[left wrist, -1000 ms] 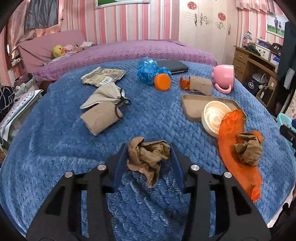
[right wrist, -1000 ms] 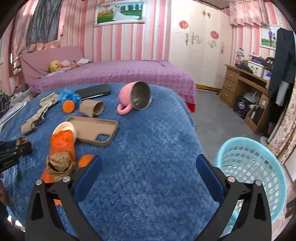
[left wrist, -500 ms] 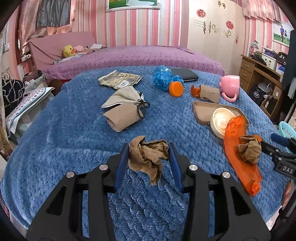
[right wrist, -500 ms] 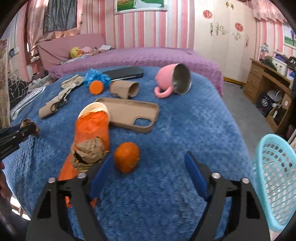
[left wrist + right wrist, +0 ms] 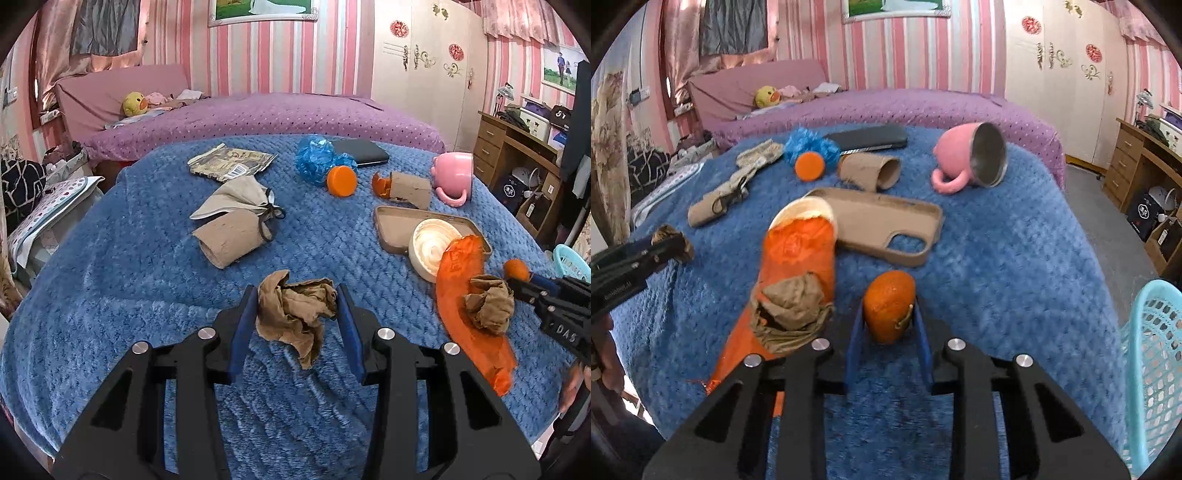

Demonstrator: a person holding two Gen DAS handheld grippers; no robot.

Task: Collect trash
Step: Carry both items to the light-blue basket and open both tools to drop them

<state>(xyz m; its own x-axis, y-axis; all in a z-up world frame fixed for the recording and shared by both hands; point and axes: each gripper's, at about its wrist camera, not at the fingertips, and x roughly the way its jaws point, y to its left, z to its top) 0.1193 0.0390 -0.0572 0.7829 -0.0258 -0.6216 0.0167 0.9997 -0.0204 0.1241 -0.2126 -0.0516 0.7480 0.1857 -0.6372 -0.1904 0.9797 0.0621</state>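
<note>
Open blue blanket [image 5: 1015, 266] is left at the centre right of the right wrist view, up to the turquoise basket [image 5: 1156, 332] at the right edge. The left half is blocked by an orange wrapper [image 5: 798, 251], a phone case [image 5: 886, 225] and a cardboard tube [image 5: 868, 171].

Both fisheye views were evenly and fairly brightly lit by soft indoor light with no visible source. Shadows were faint; only a soft dark patch lay on the fuzzy blue blanket [image 5: 110, 295] under the black gripper frames. Black vignette filled the corners, and the pink-and-white striped wall [image 5: 916, 48] bowed near the rims. The left view was sharp. The right view was slightly smeared, mostly at the turquoise plastic mesh basket [image 5: 1156, 362]. Metal screws gave small glints.
</note>
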